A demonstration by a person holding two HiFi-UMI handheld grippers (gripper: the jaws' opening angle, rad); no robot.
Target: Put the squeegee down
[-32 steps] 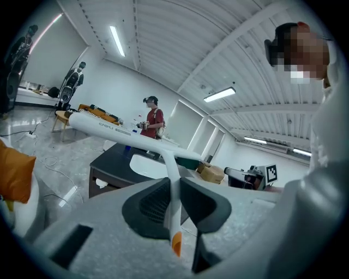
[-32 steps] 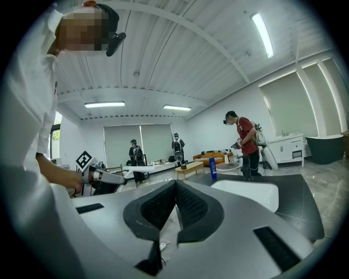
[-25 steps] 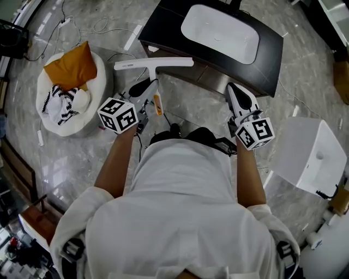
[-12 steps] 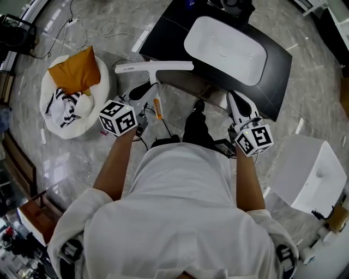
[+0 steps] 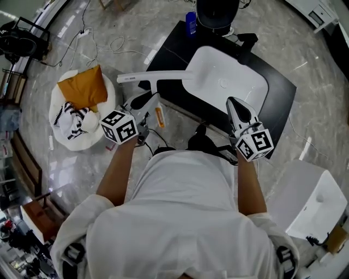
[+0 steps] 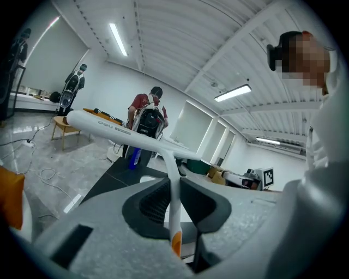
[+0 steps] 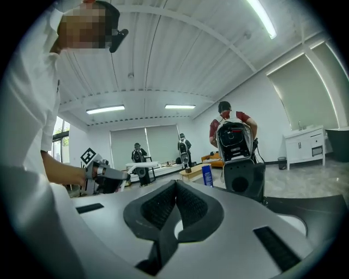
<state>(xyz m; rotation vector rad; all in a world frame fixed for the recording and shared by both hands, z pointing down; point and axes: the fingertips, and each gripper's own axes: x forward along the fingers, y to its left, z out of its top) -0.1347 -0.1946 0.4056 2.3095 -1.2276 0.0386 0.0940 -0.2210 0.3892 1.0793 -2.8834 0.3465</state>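
The white squeegee [image 5: 155,77] has a long blade and a thin handle with an orange end. My left gripper [image 5: 144,101] is shut on that handle, and the blade hangs over the near left corner of the black table [image 5: 173,61]. In the left gripper view the pads of my left gripper [image 6: 173,184] clamp the handle upright, with the squeegee blade [image 6: 109,126] slanting across above. My right gripper [image 5: 240,108] is shut with nothing in it, at the table's near edge beside the white basin [image 5: 229,79]. In the right gripper view the pads of my right gripper [image 7: 174,189] meet.
A white round cushion [image 5: 62,133] with an orange pillow and striped cloth lies on the floor at left. A white box [image 5: 305,204] stands at lower right. A blue bottle [image 5: 190,23] and a black backpack [image 5: 217,12] are at the table's far end. Cables trail over the floor.
The person has walked up to the black table. Both grippers and the squeegee have come nearer to it, and the blade now reaches over the table's corner. The grips are unchanged.
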